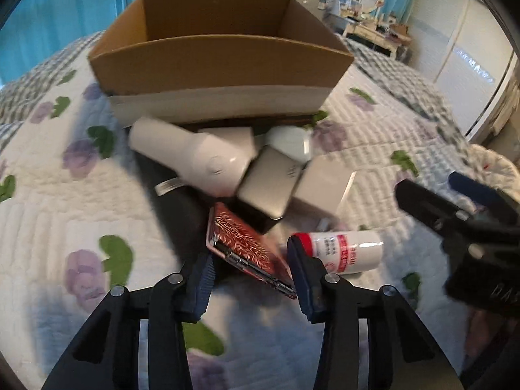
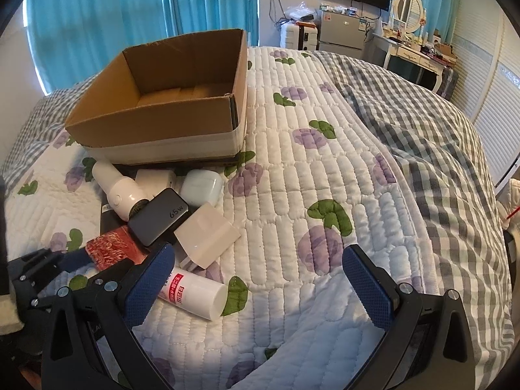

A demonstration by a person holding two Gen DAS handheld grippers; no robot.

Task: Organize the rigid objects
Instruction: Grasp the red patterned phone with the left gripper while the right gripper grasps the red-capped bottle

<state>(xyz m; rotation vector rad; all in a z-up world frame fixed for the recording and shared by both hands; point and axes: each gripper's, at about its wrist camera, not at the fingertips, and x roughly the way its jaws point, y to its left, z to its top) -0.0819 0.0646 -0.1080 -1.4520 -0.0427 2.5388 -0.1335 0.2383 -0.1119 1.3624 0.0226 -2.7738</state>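
Note:
An open cardboard box (image 1: 221, 61) (image 2: 169, 110) stands on the bed, empty as far as I see. In front of it lies a pile: a white handheld device (image 1: 195, 154) (image 2: 115, 188), a grey 65W charger (image 1: 269, 185) (image 2: 159, 216), a white earbud case (image 1: 289, 143) (image 2: 201, 187), a white card (image 1: 323, 183) (image 2: 206, 234), a red patterned case (image 1: 247, 247) (image 2: 112, 247) and a white bottle with red label (image 1: 344, 250) (image 2: 195, 294). My left gripper (image 1: 252, 284) is open around the red case's near end. My right gripper (image 2: 256, 278) is open, its left finger beside the bottle.
The bed has a white quilt with purple flowers (image 2: 308, 195) and a grey checked blanket (image 2: 438, 149) to the right. A dressing table with a mirror (image 2: 409, 26), a fridge and blue curtains stand beyond. The right gripper shows at the right of the left wrist view (image 1: 461, 227).

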